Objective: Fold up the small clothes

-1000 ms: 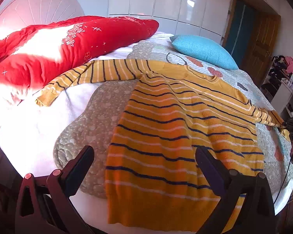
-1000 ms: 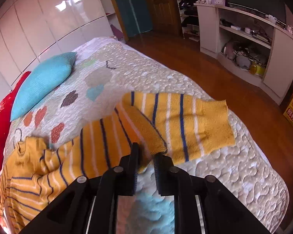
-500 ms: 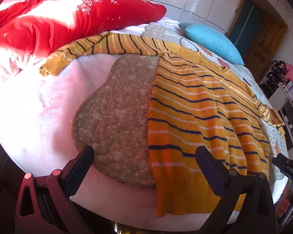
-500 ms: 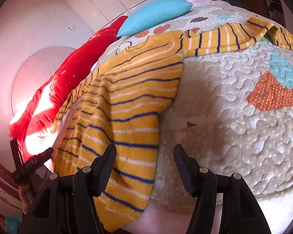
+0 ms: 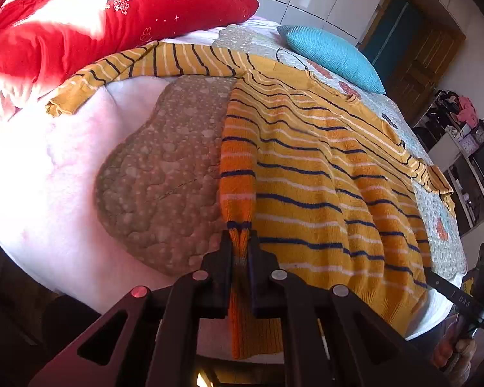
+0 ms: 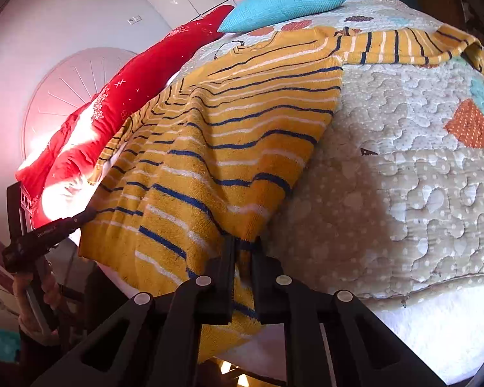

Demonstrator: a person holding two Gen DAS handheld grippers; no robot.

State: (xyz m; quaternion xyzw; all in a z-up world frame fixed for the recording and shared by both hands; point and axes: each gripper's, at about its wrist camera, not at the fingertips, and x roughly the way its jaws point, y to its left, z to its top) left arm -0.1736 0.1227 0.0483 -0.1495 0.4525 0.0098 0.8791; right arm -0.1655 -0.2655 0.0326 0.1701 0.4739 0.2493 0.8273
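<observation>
Striped sweater [image 5: 322, 174] on quilted bed [image 6: 419, 193], red duvet [image 5: 80, 22], both tools [image 5: 241, 242] [image 6: 243, 251] clamped on hem

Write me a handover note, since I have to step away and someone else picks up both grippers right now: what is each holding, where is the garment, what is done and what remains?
Left gripper: jaws shut on the near left hem corner of the mustard-yellow knitted sweater with navy and white stripes.
Right gripper: jaws shut on the near right hem corner of the same sweater.
The sweater lies flat, spread on the pale quilted patchwork bedspread, sleeves out to both sides, hem hanging over the bed's near edge; the right sleeve's end is doubled back.
Done: both hem corners gripped.
Left: no body fold made yet; likely carry the hem up toward the collar, then tuck the sleeves.
</observation>
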